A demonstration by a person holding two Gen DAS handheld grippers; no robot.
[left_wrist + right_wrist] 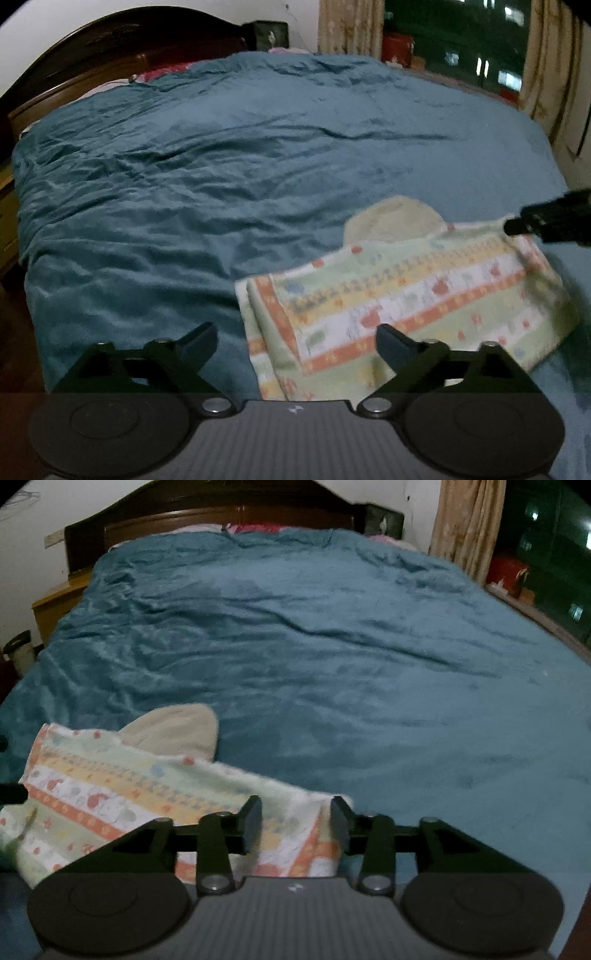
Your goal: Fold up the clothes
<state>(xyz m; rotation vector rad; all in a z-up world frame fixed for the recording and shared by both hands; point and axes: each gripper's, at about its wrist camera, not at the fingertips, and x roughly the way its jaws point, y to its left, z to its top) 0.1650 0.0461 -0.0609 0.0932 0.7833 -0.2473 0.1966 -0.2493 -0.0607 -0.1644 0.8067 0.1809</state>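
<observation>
A folded patterned garment [406, 295] lies on the near part of a bed covered by a wrinkled teal blanket [221, 166]. The cloth is pale green and white with orange and yellow bands and small animal prints, and a plain beige rounded piece [395, 221], perhaps a hood, sticks out from its far edge.

The left hand-held gripper [295, 341] is released, its fingers spread wide above the near left corner of the garment; the right finger sits over the cloth and the left one over the blanket, neither clearly pinching anything. In the left wrist view the tip of the right hand-held gripper [517, 225] reaches in at the garment's far right corner.

In the right wrist view the right hand-held gripper [295, 821] stands released, with a clear gap between its fingers, and the garment's raised corner [295, 812] sits in that gap; contact cannot be told through the blur.

Beyond the bed stand a dark wooden headboard [221, 513], a wooden nightstand [55, 605], a beige curtain [469, 524] and a dark window [546, 546].
</observation>
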